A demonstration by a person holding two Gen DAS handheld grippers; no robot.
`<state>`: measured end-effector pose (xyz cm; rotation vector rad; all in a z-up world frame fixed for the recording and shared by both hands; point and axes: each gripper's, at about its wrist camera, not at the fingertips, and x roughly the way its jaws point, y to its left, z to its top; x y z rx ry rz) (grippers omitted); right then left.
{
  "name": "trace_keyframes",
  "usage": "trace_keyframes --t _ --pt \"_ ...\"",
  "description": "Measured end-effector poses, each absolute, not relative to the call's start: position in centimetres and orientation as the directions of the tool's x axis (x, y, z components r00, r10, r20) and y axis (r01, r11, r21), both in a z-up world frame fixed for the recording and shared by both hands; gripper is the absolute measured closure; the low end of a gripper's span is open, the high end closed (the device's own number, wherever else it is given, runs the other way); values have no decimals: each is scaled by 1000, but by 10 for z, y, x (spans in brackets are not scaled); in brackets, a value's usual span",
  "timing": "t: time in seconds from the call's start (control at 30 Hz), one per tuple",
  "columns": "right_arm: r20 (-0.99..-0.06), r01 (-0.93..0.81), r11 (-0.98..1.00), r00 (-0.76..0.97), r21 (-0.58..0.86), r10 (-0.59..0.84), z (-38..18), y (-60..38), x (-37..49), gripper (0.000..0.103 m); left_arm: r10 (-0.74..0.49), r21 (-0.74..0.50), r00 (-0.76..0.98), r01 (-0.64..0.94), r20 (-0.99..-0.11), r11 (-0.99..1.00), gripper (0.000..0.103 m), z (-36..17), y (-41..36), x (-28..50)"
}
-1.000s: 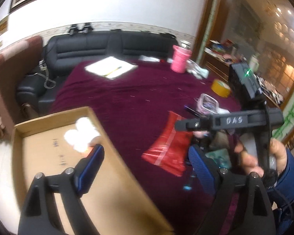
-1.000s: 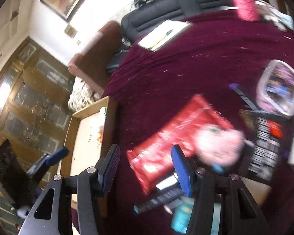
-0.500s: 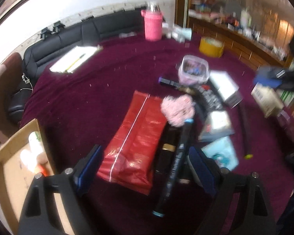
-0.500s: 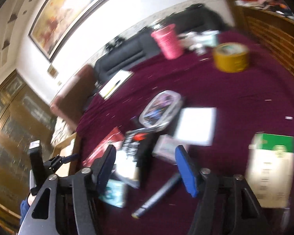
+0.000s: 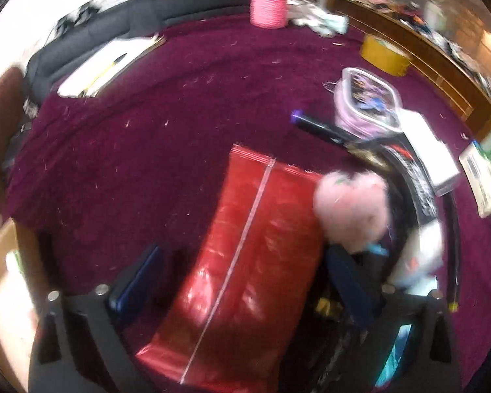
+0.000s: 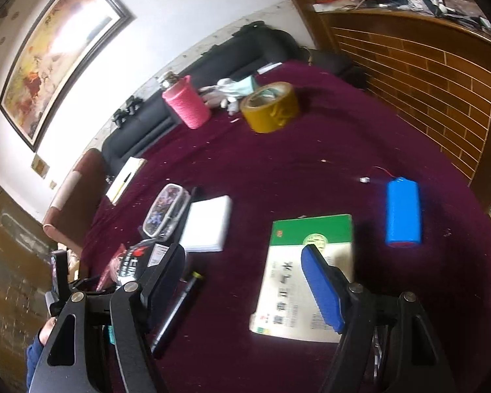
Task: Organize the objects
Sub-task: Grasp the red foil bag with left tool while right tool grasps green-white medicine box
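Note:
My left gripper (image 5: 242, 281) is open and low over a red foil bag (image 5: 245, 262) that lies between its fingers on the maroon tablecloth (image 5: 140, 137). A pink fluffy ball (image 5: 352, 208) rests at the bag's right edge by the right finger. My right gripper (image 6: 245, 281) is open and empty above the cloth, its right finger over a green and white box (image 6: 298, 278). A blue cylinder battery (image 6: 403, 211) lies to the right of the box. A black marker (image 6: 176, 314) lies near the left finger.
A cardboard box (image 5: 0, 271) stands at the table's left edge. A clear pencil case (image 6: 167, 209), a white pad (image 6: 208, 227), a yellow tape roll (image 6: 270, 106), a pink cup (image 6: 186, 101) and a notepad with a pen (image 5: 104, 65) lie further back. A black sofa (image 6: 212, 75) stands behind.
My left gripper has swung from the cardboard box to the right and dropped low over the red bag. My right gripper has swung right, from the red bag to the green box.

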<state>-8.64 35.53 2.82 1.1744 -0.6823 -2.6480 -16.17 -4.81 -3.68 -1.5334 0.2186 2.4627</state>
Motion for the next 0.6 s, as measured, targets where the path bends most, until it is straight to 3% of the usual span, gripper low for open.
trace_keyframes --t 0.03,0.13,0.27,0.3,0.4,0.6 --pt "-667 -41 -886 -675 461 -316 28 356 -86 25 86 24 -424 -247 -901 -969 0 -43 -47 -162" --pt "-688 -58 -897 -664 438 -293 26 362 -85 24 74 15 -443 -195 -893 -981 2 -43 -51 -155" --pt "-735 -109 -917 -638 383 -231 16 368 -84 17 48 -6 -478 -89 -877 -996 27 -34 -57 -122" --pt "-746 -125 -920 -631 370 -215 14 369 -84 17 37 -6 -496 -63 -868 -998 29 -33 -58 -114" --pt "-772 -136 -927 -602 350 -203 7 365 -84 17 15 -24 -539 10 -842 -1000 30 -35 -67 -106" --pt "-833 -124 -984 -552 127 -38 -6 325 -94 15 -23 9 -576 28 -817 -1000 30 -38 -71 -113"
